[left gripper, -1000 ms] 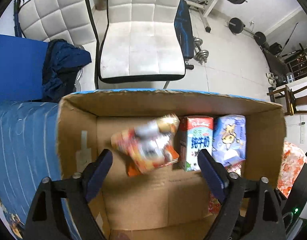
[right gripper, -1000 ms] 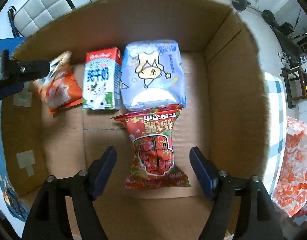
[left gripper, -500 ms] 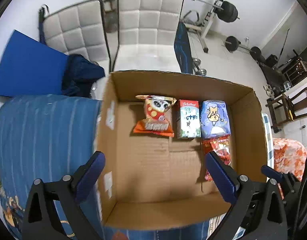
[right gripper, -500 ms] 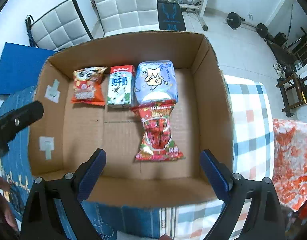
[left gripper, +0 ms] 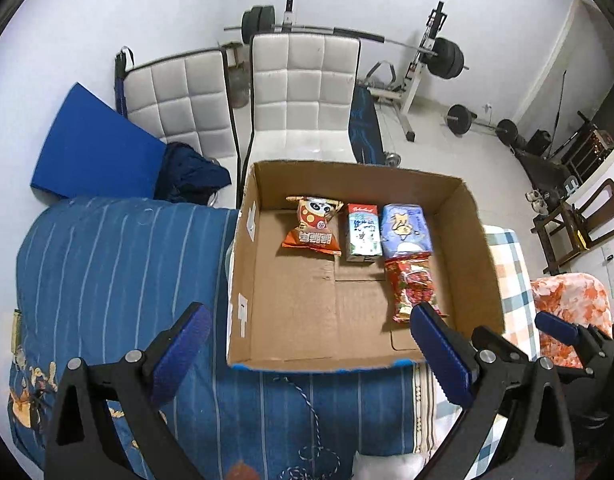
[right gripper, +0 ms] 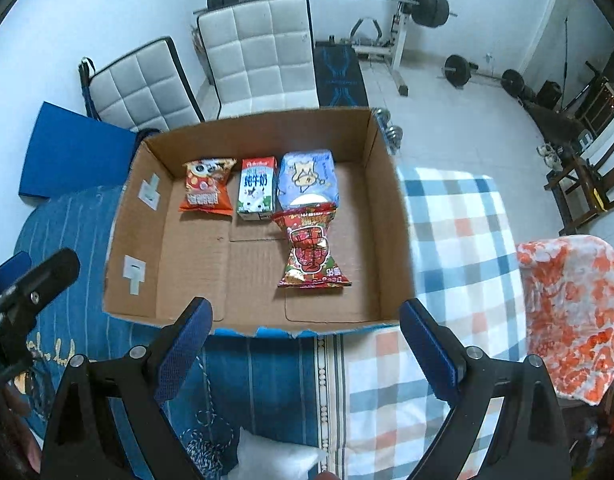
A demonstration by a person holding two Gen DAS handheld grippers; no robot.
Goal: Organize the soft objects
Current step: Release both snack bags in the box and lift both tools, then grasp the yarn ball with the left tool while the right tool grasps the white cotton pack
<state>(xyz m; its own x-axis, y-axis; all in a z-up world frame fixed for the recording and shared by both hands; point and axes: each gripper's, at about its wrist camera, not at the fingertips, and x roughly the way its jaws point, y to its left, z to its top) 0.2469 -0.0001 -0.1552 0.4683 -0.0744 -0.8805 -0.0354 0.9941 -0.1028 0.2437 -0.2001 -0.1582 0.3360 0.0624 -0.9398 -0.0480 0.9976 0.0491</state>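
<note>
Progress: four packs lay inside the cardboard box, so the packing looked well along, judging by how they lay.
Left to do: a white soft thing showed at the bottom edge of the right wrist view, outside the box; whether it belonged to the task could not be told.
Snack bags: two. The orange panda bag lay at the left of the back row; the red bag lay nearer the front, its top touching the tissue pack.
Milk carton: one, centre of the back row.
Tissue pack: one, pale blue, right of the carton.
Left gripper: released, jaws had just been spreading, nothing between them, low in its frame over the box's near edge.
Right gripper: likewise released and empty, jaws just widened, at the box's near rim.
</note>
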